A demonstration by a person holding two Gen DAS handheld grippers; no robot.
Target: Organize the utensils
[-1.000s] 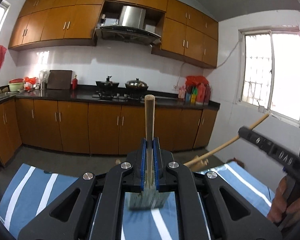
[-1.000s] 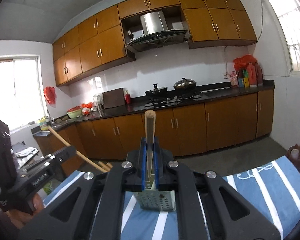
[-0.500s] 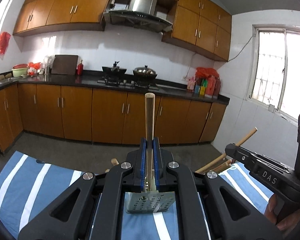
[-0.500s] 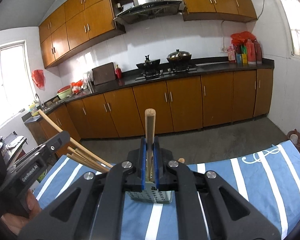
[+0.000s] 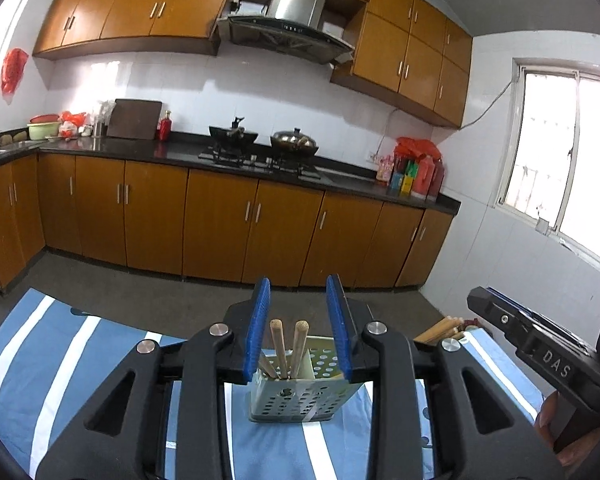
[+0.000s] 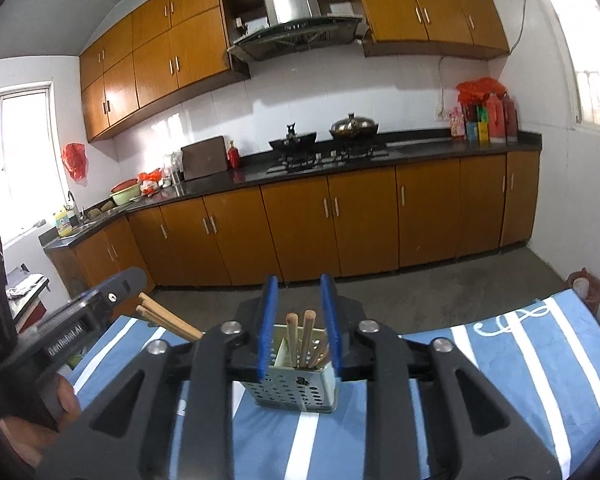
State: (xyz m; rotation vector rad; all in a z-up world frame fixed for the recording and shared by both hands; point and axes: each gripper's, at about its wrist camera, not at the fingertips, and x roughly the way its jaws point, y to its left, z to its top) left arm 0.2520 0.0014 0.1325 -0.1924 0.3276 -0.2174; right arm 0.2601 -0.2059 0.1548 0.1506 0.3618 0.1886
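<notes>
A grey perforated utensil holder [image 5: 296, 398] stands on the blue striped cloth [image 5: 60, 364]; it also shows in the right wrist view [image 6: 296, 386]. Two wooden chopsticks [image 5: 288, 346] stand upright in it, seen in the right wrist view too [image 6: 300, 334]. My left gripper [image 5: 299, 326] is open and empty, its blue pads on either side above the holder. My right gripper [image 6: 299, 320] is open and empty in the same way. More wooden chopsticks [image 5: 438, 330] lie on the cloth at the far edge, also in the right wrist view [image 6: 168, 320].
The table's far edge drops to a grey floor [image 6: 440, 292]. Wooden cabinets [image 5: 220, 224] and a black counter with a stove and pots [image 5: 260, 148] run along the back wall. A window [image 5: 568, 176] is at the right.
Both grippers were shut on an upright chopstick and lowered toward the holder. Both have opened, and the two chopsticks now stand in the holder.
</notes>
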